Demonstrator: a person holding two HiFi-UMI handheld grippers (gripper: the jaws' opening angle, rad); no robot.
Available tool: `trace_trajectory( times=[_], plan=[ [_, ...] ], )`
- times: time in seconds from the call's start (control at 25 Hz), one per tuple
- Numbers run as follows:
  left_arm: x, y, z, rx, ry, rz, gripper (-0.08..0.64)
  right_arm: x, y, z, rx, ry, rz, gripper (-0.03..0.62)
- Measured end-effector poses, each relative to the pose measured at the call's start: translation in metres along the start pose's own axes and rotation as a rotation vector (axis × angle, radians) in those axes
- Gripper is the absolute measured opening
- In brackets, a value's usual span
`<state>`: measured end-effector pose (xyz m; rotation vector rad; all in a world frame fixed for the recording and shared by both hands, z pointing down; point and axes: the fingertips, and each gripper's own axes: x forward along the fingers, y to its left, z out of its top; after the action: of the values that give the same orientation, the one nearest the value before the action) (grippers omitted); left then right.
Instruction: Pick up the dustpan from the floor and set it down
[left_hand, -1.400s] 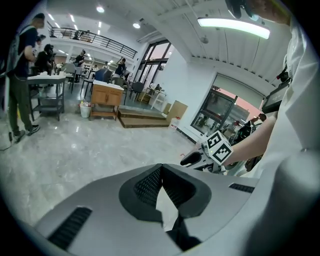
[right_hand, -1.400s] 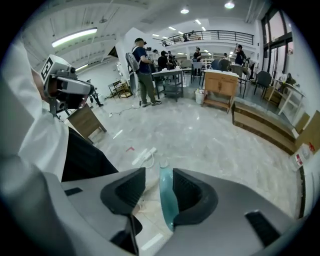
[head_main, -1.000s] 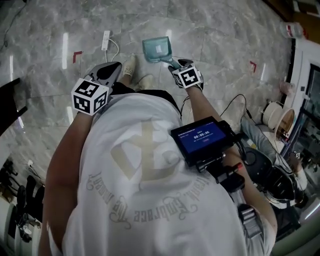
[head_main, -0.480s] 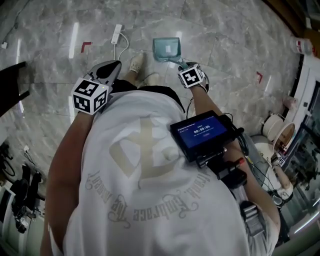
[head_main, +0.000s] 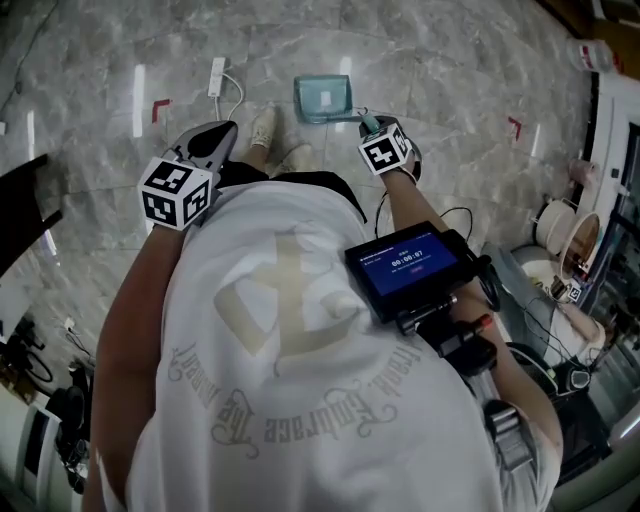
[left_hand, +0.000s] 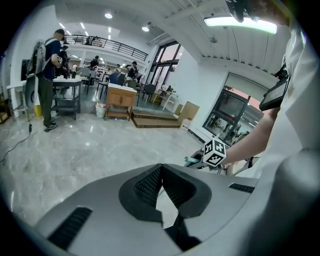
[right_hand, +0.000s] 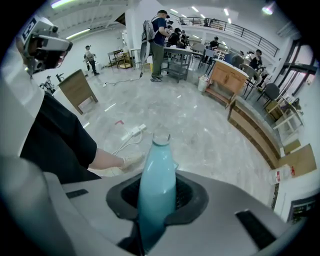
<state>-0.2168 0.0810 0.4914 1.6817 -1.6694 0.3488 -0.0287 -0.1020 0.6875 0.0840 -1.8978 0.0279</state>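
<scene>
A teal dustpan (head_main: 322, 98) lies flat on the marble floor ahead of the person's feet, its handle pointing toward my right gripper (head_main: 369, 123). In the right gripper view the teal handle (right_hand: 157, 170) runs up between the two pads and fills the gap. The jaws are closing and both pads touch its sides. The pan itself is mostly hidden behind the handle there. My left gripper (head_main: 218, 136) hangs at the person's left side, well away from the dustpan. In its own view the left gripper (left_hand: 161, 172) has its tips together with nothing between them.
A white power strip (head_main: 214, 78) with its cable lies left of the dustpan, beside a pale shoe (head_main: 262, 128). Red tape corners (head_main: 158, 108) mark the floor. A cable reel (head_main: 560, 235) and wires sit at the right. People, tables and a wooden cabinet (right_hand: 227, 77) stand far off.
The right gripper has shifted a little over the dustpan's handle. The left gripper has kept still. The dustpan still lies on the floor.
</scene>
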Motion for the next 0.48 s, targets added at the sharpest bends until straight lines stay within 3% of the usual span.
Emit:
trace_trajectory(
  times=[0.48],
  plan=[
    [0.056,-0.001,0.015,0.097,0.041,-0.146,0.012,-0.014,-0.004,-0.016,0.153,-0.054,-0.052,0.075]
  ],
)
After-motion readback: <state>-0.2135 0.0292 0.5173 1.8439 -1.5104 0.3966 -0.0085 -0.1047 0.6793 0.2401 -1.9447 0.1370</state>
